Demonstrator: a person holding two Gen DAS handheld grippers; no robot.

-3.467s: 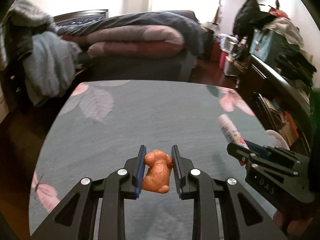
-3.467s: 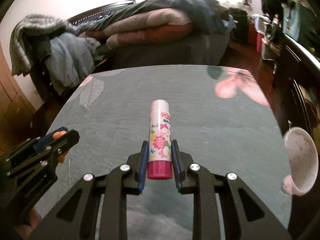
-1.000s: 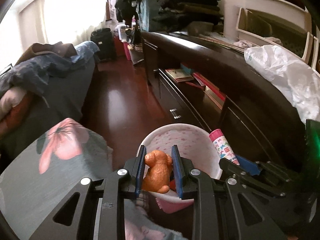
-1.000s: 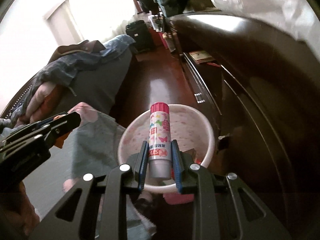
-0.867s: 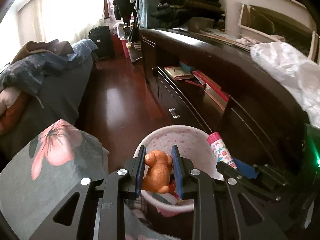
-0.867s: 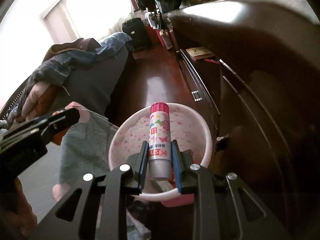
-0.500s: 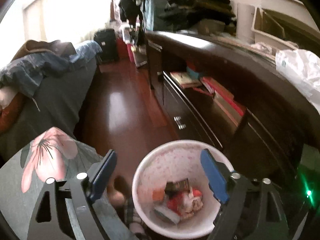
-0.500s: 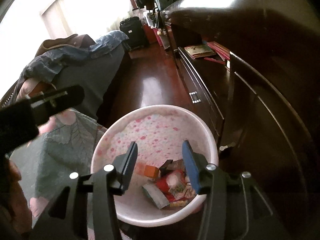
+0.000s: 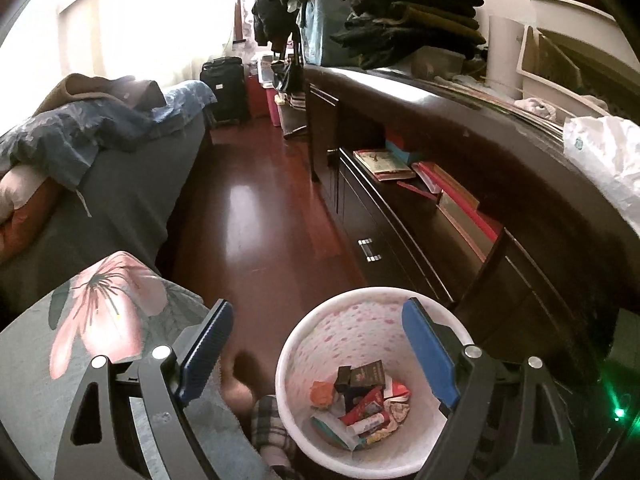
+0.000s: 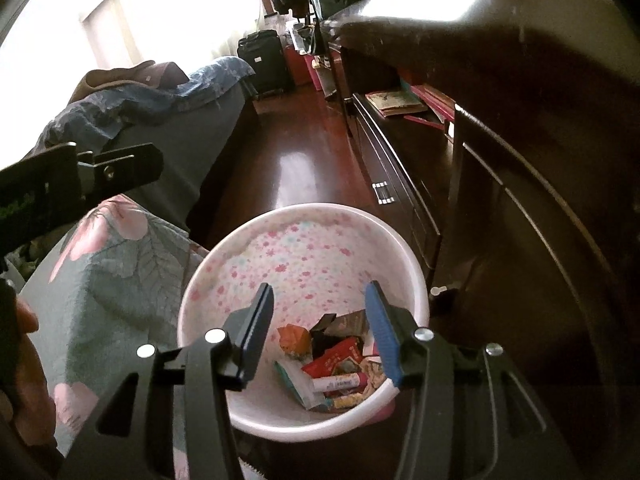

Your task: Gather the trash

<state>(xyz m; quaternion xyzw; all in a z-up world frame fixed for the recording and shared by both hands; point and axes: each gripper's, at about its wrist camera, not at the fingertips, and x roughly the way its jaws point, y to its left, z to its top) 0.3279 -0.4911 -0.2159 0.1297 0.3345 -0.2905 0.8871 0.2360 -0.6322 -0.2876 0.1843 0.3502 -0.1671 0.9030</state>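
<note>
Both items have dropped — the orange toy (image 9: 322,393) and glue stick (image 10: 342,381) now lie in the pink-speckled bin (image 9: 320,312). Left tongs (image 9: 316,344) stand spread wide and empty; right tongs (image 10: 318,324), also empty, are opening over the bin.

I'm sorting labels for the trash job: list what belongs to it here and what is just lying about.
Job: waste bin, orange toy, glue stick, left gripper, right gripper with jaws opening, empty.
Lying about: suitcase, books, plastic bag, folded clothes.
</note>
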